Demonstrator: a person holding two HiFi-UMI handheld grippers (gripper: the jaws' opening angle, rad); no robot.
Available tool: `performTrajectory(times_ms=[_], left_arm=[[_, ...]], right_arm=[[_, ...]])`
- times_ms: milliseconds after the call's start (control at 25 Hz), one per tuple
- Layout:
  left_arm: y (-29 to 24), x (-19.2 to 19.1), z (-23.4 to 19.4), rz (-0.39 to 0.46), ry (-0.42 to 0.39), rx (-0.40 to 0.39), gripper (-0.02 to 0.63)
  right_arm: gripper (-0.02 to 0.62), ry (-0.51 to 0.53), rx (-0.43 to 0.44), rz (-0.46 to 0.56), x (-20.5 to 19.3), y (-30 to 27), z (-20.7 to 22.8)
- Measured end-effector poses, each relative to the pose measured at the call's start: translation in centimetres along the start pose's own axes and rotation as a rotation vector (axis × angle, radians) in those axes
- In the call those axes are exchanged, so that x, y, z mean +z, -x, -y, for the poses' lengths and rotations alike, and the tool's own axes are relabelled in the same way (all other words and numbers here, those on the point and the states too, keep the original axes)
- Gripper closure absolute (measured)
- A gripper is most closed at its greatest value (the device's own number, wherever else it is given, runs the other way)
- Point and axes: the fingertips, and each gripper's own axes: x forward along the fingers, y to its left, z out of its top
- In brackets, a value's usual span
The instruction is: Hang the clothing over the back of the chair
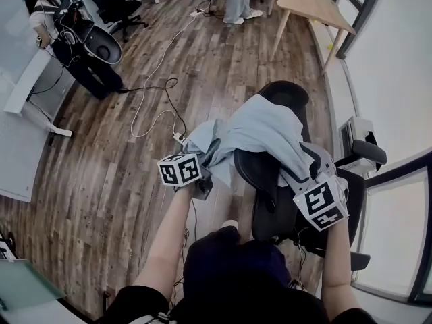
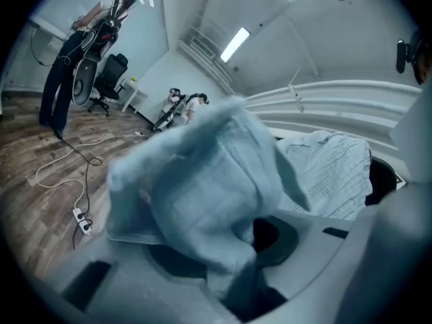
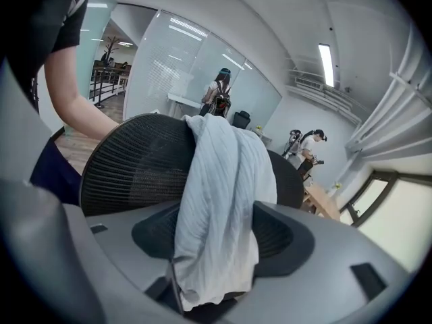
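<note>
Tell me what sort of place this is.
Probably an open-plan office or lab. A mesh office chair, a wooden table and a white desk stand on a wood-plank floor, with glass partition walls under strip ceiling lights.

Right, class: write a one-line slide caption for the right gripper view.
Pale blue garment draped over the mesh chair back, hem hanging between the fingers of the right gripper.

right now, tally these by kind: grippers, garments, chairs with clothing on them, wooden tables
grippers: 2 (left gripper, right gripper)
light blue garment: 1
black chair with clothing on it: 1
wooden table: 1
total: 5
</note>
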Motion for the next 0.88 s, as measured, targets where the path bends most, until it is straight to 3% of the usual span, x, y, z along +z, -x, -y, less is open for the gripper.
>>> performTrajectory(times_ms=[240, 520, 880], left_arm=[[2.4, -0.2, -0.5, 0.043, 0.030, 0.043, 0.401], [6.3, -2.0, -0.3, 0.075, 0.057, 0.122, 0.350], [11.6, -3.8, 1.6, 0.191, 0.181, 0.150, 0.287]], right_arm=[[0.321, -0.007, 0.016, 0.016, -0.3, 0.8, -1.0], [0.311, 0.017, 0.050, 0.026, -1.1, 3.3, -3.5], [0.311, 0.040, 0.078, 0.042, -1.8, 7.3, -6.8]])
